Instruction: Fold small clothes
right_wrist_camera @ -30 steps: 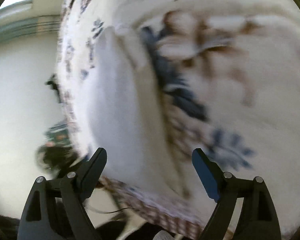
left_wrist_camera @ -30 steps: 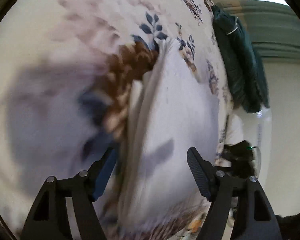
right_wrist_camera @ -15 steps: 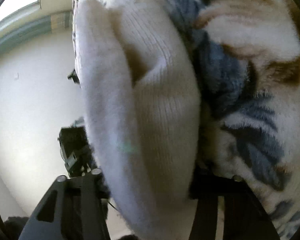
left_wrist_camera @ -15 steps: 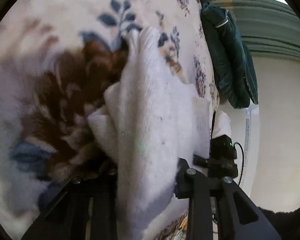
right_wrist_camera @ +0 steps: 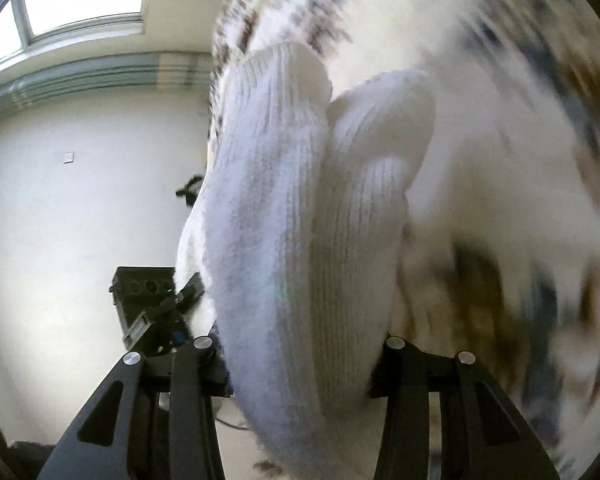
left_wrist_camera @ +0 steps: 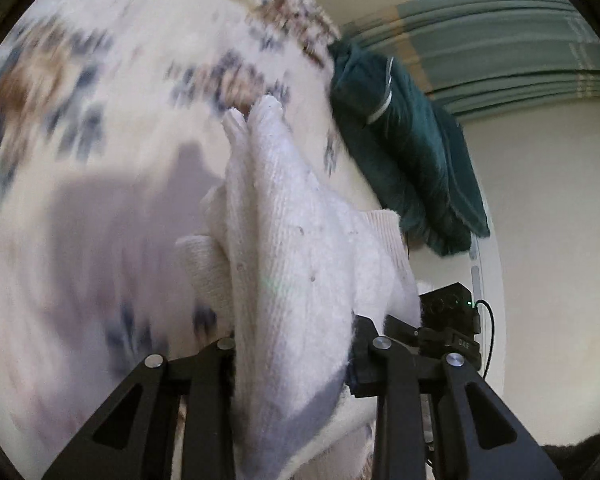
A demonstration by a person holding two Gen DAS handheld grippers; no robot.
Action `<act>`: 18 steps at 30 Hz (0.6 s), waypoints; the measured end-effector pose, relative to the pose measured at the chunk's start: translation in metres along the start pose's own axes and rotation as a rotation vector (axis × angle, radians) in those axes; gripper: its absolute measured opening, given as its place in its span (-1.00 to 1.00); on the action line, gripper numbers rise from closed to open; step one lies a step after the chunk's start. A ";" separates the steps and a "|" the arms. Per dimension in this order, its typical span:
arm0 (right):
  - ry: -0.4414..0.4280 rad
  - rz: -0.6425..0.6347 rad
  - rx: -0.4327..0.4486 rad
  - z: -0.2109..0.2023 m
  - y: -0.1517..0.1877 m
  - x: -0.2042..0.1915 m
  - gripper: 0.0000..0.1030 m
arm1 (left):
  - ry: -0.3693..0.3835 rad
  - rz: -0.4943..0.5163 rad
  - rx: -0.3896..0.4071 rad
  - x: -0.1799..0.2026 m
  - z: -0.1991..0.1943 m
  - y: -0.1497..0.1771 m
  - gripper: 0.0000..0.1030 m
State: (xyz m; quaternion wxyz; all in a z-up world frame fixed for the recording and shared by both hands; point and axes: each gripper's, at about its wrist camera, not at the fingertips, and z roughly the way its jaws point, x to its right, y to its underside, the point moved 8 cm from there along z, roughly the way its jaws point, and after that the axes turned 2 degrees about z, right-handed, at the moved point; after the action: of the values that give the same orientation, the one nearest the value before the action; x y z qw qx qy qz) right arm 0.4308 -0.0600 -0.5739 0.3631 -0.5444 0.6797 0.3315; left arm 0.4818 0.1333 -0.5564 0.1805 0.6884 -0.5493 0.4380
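Over a floral blanket (left_wrist_camera: 100, 152), the white knit garment (left_wrist_camera: 292, 272) is clamped by both hand-held grippers, left (left_wrist_camera: 292, 364) and right (right_wrist_camera: 300, 364); the bunched fabric, seemingly bitten shallowly, could slip free.

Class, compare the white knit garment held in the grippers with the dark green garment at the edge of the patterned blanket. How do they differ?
The white garment is pale and ribbed; the green garment is dark and smooth-looking. The white garment is pinched in the left gripper and right gripper; the green garment is held by neither. The white garment is bunched into folds between the fingers; the green garment drapes over the blanket edge. Both are soft clothing.
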 end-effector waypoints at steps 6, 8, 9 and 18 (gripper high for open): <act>0.024 -0.040 0.085 0.044 -0.127 -0.039 -0.12 | -0.031 0.093 0.009 -0.024 0.034 -0.143 -0.49; 0.037 -0.043 0.101 0.061 -0.169 -0.041 -0.12 | -0.056 0.111 0.003 -0.035 0.048 -0.175 -0.49; 0.042 -0.034 0.108 0.071 -0.191 -0.040 -0.12 | -0.057 0.120 -0.003 -0.043 0.058 -0.197 -0.49; 0.189 0.026 0.091 0.164 -0.284 -0.012 -0.11 | -0.176 0.068 -0.144 -0.133 0.130 -0.245 -0.37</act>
State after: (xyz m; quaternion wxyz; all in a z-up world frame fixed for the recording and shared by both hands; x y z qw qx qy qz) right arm 0.7331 0.0309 -0.6643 0.3171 -0.5473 0.7324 0.2521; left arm 0.7571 0.1994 -0.6776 0.1659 0.6903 -0.6161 0.3412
